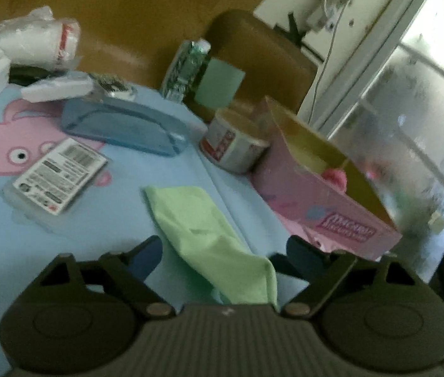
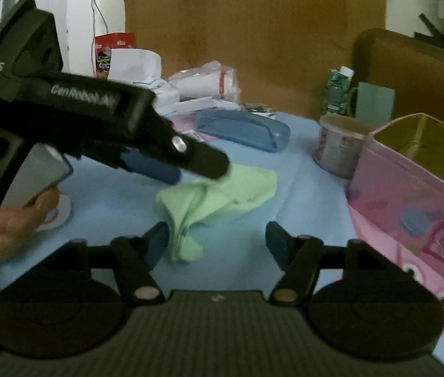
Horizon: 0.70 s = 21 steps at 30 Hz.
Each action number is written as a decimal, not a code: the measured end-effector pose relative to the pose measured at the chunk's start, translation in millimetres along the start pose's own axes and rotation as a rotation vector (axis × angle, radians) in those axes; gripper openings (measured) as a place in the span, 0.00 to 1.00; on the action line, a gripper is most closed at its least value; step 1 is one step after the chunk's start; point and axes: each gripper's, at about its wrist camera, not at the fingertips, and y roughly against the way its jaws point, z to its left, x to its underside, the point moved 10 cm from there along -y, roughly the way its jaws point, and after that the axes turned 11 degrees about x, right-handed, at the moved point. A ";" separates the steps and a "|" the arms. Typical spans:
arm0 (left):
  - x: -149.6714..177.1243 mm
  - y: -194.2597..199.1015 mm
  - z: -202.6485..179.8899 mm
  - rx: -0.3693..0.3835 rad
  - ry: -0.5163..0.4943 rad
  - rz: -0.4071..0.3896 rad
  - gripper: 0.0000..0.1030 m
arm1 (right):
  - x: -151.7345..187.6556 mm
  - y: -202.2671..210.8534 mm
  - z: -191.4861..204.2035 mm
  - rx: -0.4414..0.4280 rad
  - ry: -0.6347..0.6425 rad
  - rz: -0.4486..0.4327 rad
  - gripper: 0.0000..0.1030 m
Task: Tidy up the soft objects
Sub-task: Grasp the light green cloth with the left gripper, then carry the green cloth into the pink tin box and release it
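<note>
Light-green soft cloth [image 1: 209,220] lies crumpled on the pale-blue tablecloth [image 1: 102,220], its near end hidden under the left gripper [image 1: 225,251], whose jaws stand spread around it without pinching. The right gripper [image 2: 219,242] is spread too, empty. Beyond stand a pink cardboard box [image 1: 325,201] with half-hidden contents and a blurred paper cup [image 1: 234,144].

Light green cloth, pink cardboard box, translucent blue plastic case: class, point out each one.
Light green cloth [image 2: 222,194]: right wrist view, middle of its crumpled body.
Pink cardboard box [image 1: 310,198]: left wrist view, long outer side wall.
Translucent blue plastic case [image 1: 124,124]: left wrist view, top face.
</note>
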 end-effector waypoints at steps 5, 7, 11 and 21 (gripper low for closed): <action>2.9 -14.1 -13.8 0.037 0.005 0.043 0.39 | -6.7 -27.6 4.6 0.001 -0.003 0.011 0.06; -3.8 -15.0 -26.9 0.046 -0.045 0.033 0.39 | -9.7 -19.3 -0.1 0.027 -0.017 -0.040 0.06; -25.3 -21.6 -70.8 0.113 -0.155 -0.010 0.39 | -23.9 9.5 -20.8 0.144 -0.012 -0.189 0.06; -73.4 -86.7 -173.2 0.236 -0.409 -0.066 0.46 | -54.0 53.7 -117.6 0.430 -0.121 -0.372 0.06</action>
